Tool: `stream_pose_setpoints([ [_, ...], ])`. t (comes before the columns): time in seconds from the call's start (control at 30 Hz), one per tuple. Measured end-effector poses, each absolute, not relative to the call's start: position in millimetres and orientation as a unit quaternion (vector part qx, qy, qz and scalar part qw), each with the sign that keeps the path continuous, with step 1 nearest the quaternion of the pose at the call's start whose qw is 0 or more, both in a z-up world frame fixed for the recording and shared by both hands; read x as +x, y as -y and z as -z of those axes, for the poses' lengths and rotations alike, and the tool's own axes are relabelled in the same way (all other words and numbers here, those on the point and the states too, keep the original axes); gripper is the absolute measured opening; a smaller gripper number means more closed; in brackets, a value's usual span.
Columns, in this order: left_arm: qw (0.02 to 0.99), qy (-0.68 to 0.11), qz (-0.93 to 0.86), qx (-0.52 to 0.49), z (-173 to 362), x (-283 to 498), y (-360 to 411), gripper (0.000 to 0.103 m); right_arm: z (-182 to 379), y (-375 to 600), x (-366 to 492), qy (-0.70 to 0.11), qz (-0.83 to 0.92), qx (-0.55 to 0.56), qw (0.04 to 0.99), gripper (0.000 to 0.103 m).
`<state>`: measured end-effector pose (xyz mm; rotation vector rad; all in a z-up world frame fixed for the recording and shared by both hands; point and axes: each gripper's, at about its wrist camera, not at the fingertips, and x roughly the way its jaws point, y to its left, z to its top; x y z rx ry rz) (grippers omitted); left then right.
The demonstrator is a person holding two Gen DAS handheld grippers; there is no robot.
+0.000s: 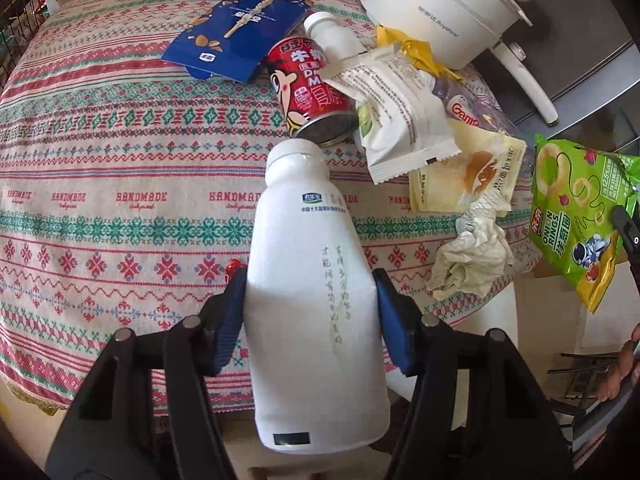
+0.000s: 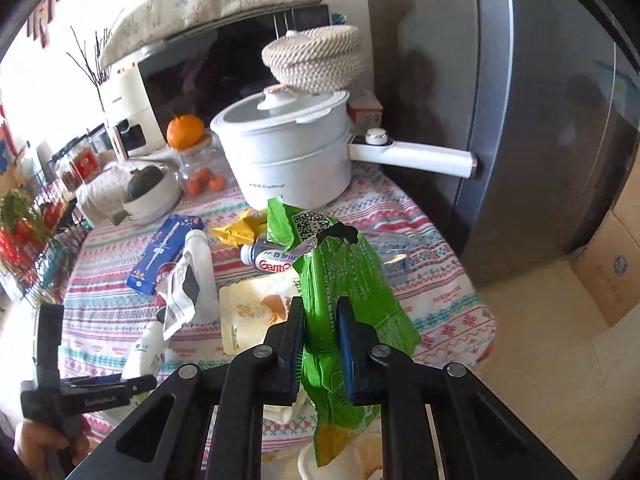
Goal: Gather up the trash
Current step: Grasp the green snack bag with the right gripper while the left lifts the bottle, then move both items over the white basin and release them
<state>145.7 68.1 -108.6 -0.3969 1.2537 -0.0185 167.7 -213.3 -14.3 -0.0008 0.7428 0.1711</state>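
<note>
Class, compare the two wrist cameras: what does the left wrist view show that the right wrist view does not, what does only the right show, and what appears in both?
Only the left wrist view shows the crumpled tissue and the red can's cartoon label.

Only the right wrist view shows the microwave, the pot's lid, the refrigerator and a cardboard box.

Both show the left gripper shut on the white bottle, the right gripper shut on the green onion-rings bag, the blue snack box and the white pot.
</note>
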Motion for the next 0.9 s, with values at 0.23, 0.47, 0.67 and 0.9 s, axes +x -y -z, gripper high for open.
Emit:
stream_pose_setpoints([
  [0.23, 0.808, -0.563, 0.032, -0.172, 94, 126, -72, 0.062, -8, 253, 136, -0.343, -0.097, 0.033, 0.934, 0.015],
  [0.47, 0.821, -0.54, 0.102, -0.153, 72, 103, -60, 0.062, -20, 290, 97, -0.337, -0.132, 0.061, 0.93, 0.015],
  [0.67, 0.823, -0.528, 0.183, -0.1, 53, 79, -5, 0.062, -10, 316, 72, -0.355, -0.147, 0.075, 0.92, 0.015],
  [0.9, 0.8, -0.546, 0.246, -0.029, 68, 63, 64, 0.062, 20, 337, 57, -0.397, -0.151, 0.088, 0.901, 0.015],
])
